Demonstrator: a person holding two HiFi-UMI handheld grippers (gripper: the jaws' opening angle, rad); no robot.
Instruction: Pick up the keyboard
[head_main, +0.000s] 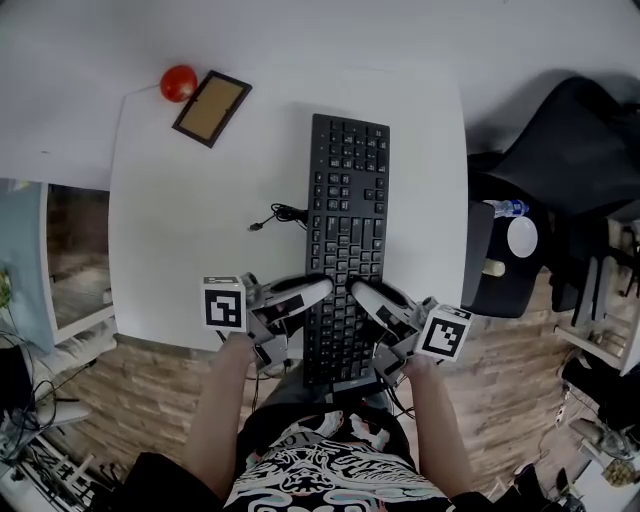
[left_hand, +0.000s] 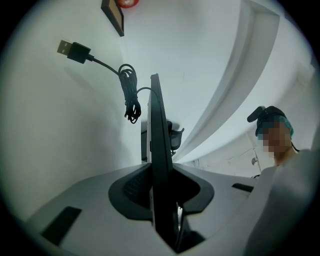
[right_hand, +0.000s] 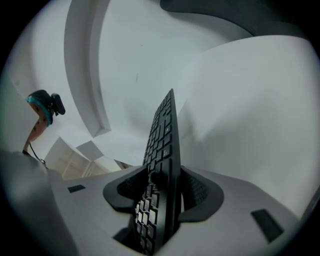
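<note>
The near left edge of the keyboard is clamped in the fingers of the left gripper, ready for lifting. Around its near right edge the fingers of the right gripper stand released, so the load is not yet shared.

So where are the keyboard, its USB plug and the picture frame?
keyboard (head_main: 345, 200): head view, on the middle keys.
plug (left_hand: 77, 51): left gripper view, on its black housing.
frame (head_main: 211, 107): head view, on the brown centre panel.
</note>
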